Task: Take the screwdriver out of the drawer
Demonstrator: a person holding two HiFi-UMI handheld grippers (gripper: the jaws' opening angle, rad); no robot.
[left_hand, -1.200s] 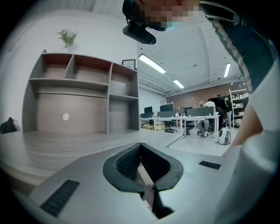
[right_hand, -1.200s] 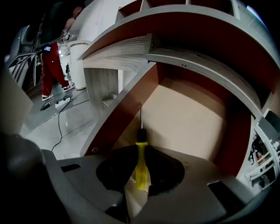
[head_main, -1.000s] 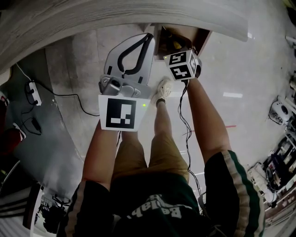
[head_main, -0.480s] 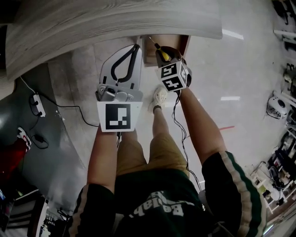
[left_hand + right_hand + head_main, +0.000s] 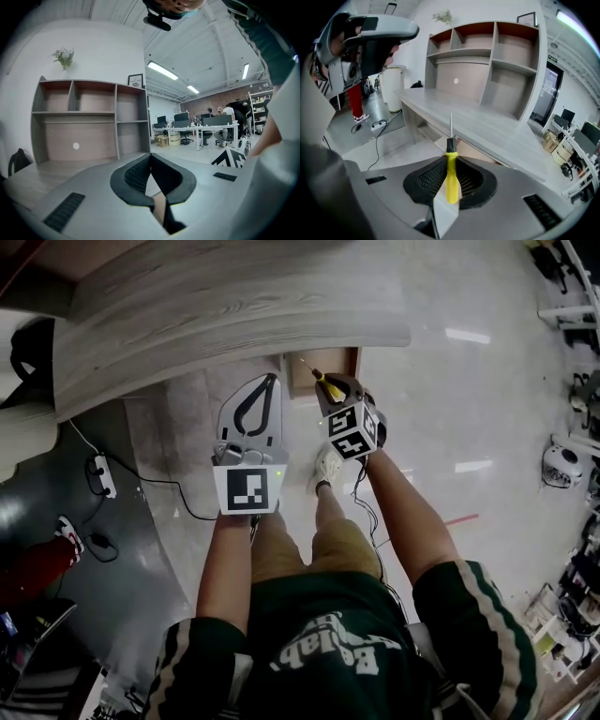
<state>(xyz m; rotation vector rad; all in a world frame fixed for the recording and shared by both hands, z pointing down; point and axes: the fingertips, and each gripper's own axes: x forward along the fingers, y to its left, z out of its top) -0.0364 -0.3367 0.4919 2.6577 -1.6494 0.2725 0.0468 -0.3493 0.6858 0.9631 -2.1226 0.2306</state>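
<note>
The screwdriver (image 5: 451,177) has a yellow handle, a black collar and a thin metal shaft that points up and away over the desk. My right gripper (image 5: 451,161) is shut on its handle. In the head view the right gripper (image 5: 325,382) holds the screwdriver (image 5: 318,377) above the open wooden drawer (image 5: 343,360), which juts out from under the grey desk top (image 5: 234,306). My left gripper (image 5: 270,382) hangs beside it to the left, its fingertips together and nothing between them. In the left gripper view the left gripper (image 5: 150,157) faces the desk and shelves.
A grey shelf unit (image 5: 89,117) stands on the desk. A power strip (image 5: 98,474) with cables lies on the floor at the left. The person's legs and white shoe (image 5: 327,463) are below the grippers. A white bin (image 5: 392,86) stands by the desk's end.
Both grippers have risen. The right one has lifted the screwdriver up out of the drawer, so the shaft now stands at the desk's edge.
</note>
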